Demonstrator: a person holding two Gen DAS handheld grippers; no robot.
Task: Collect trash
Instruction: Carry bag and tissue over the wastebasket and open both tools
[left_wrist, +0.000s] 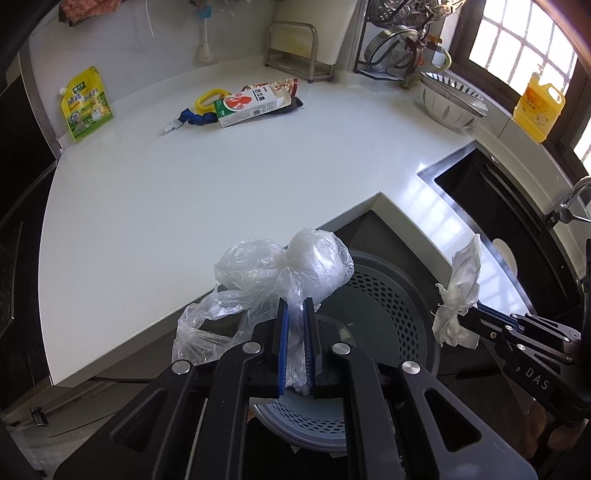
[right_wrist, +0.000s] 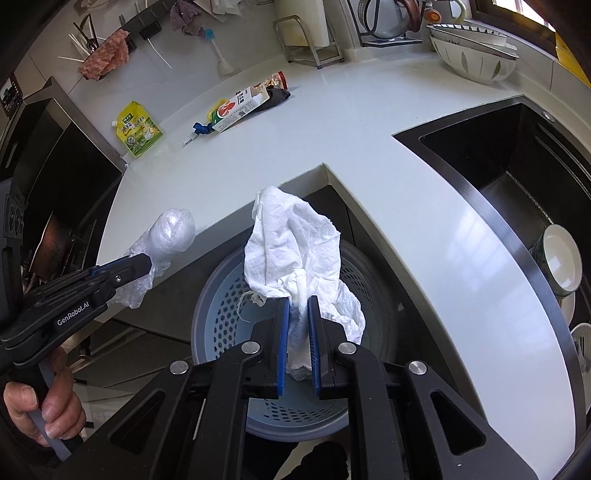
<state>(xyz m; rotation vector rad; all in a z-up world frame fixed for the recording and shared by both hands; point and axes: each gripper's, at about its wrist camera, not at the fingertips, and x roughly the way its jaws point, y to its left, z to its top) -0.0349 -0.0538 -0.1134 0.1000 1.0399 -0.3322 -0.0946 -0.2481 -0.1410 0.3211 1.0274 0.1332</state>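
Observation:
My left gripper (left_wrist: 295, 306) is shut on a crumpled clear plastic bag (left_wrist: 280, 269), held over a grey perforated trash bin (left_wrist: 391, 295) that stands on the floor below the counter's inner corner. My right gripper (right_wrist: 298, 304) is shut on a crumpled white paper towel (right_wrist: 291, 247), also above the bin (right_wrist: 221, 306). Each gripper shows in the other's view: the right gripper (left_wrist: 472, 310) at the right with the towel (left_wrist: 460, 295), the left gripper (right_wrist: 147, 264) at the left with the bag (right_wrist: 166, 236). On the white counter (left_wrist: 221, 184) lie a red-and-white carton (left_wrist: 247, 107), a snack wrapper (left_wrist: 284, 88) and a yellow-green pouch (left_wrist: 86, 105).
A black sink (right_wrist: 517, 173) is sunk into the counter at the right, with white dishes (right_wrist: 559, 258) in it. A patterned bowl (left_wrist: 450, 103), a yellow bottle (left_wrist: 537, 107) and a dish rack (left_wrist: 399, 37) stand along the back. A hand (right_wrist: 40, 410) grips the left gripper's handle.

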